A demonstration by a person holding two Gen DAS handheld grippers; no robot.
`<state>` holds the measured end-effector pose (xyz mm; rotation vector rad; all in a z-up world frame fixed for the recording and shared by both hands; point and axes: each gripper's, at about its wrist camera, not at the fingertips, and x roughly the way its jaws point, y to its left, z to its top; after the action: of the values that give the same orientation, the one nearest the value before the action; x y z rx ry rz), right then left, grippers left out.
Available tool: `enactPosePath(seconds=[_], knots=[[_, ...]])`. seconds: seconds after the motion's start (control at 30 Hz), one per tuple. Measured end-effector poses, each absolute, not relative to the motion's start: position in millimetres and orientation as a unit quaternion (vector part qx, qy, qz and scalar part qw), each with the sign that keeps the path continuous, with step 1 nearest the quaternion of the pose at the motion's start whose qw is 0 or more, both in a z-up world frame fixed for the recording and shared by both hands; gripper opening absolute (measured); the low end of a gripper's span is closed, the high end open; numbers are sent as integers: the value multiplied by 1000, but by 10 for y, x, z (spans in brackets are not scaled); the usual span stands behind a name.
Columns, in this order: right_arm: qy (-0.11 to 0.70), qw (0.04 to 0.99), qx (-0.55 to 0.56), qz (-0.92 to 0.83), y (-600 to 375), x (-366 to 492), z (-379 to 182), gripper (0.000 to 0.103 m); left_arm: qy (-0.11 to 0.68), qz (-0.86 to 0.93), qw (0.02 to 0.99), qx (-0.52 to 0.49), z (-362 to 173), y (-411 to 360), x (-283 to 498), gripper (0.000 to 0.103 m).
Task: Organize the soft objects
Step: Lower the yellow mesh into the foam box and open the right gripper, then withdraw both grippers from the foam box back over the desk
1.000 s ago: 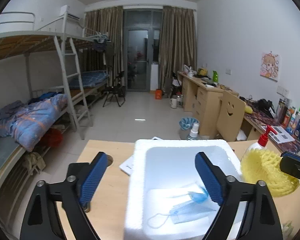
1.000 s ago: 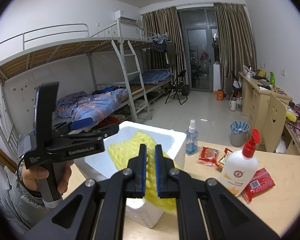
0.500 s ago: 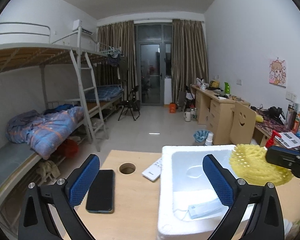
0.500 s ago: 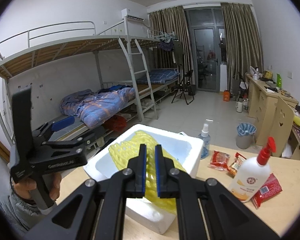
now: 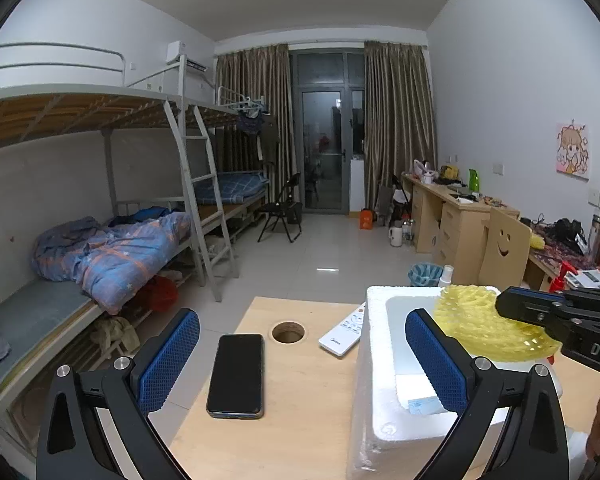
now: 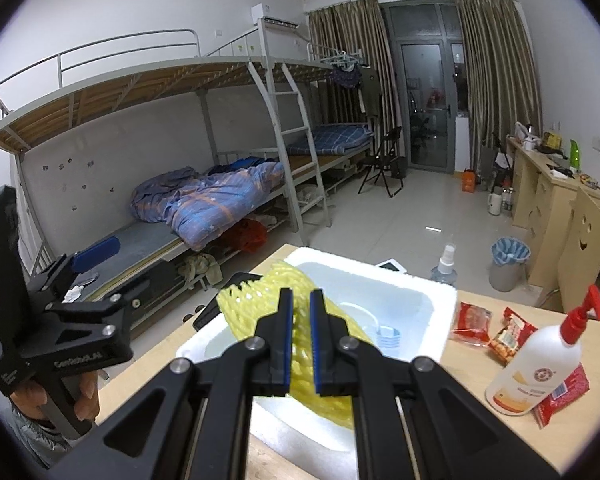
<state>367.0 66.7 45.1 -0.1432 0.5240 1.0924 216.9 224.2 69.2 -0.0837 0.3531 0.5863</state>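
Note:
My right gripper (image 6: 300, 300) is shut on a yellow foam net (image 6: 256, 304), which hangs over the open white foam box (image 6: 420, 284). A blue face mask (image 6: 388, 334) lies on the bottom of the box. In the left wrist view the net (image 5: 484, 328) and the right gripper (image 5: 504, 306) hover above the box (image 5: 376, 320), and a corner of the mask (image 5: 420, 404) shows behind the right finger. My left gripper (image 5: 300, 320) stands wide open and empty, straddling the box's left wall and the bare table. A hand holds the left gripper (image 6: 116, 268) left of the box.
A black phone (image 5: 236, 372), a white remote (image 5: 342, 334) and a round cable hole (image 5: 288, 332) lie left of the box. Right of it stand a spray bottle (image 6: 446, 268), a white pump bottle (image 6: 536, 368) and red snack packets (image 6: 472, 320). Bunk beds line the left wall.
My left gripper drew back leftward from above the box to over the phone side of the table, jaws a little wider. The right gripper carried the net further over the box.

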Motion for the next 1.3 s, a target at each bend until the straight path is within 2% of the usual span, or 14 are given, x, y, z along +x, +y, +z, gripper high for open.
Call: enactPosePath(seconds=[0.17,0.23,0.27,0.3,0.37,0.57,0.7,0.77,0.87,1.3], knots=[[259,815,-62,515,740,3703,426,10,175,285,941,-47,669,2296,2111,103],[264,816,-59,511,764,3740,418,14,179,285,941,-46,661,2296,2110,103],[266,818,-57,507,770,3764,408,22,179,282,941,-48,659,2296,2101,103],[269,818,-56,506,773,3778,404,37,178,280,942,-50,656,2296,2084,103],[271,817,-49,507,770,3782,398,56,179,279,942,-52,658,2291,2067,103],[267,823,-46,499,706,3744,452,64,174,282,943,-46,656,2236,2011,103],[265,826,-37,496,597,3701,486,85,172,282,943,-41,652,2168,1977,103],[263,829,-36,493,534,3685,502,90,170,283,943,-39,661,2136,1961,103],[253,835,-21,488,380,3640,547,103,164,284,944,-42,688,2091,1895,103],[229,860,4,456,-362,3390,728,103,152,244,957,-39,842,1616,1544,103]])
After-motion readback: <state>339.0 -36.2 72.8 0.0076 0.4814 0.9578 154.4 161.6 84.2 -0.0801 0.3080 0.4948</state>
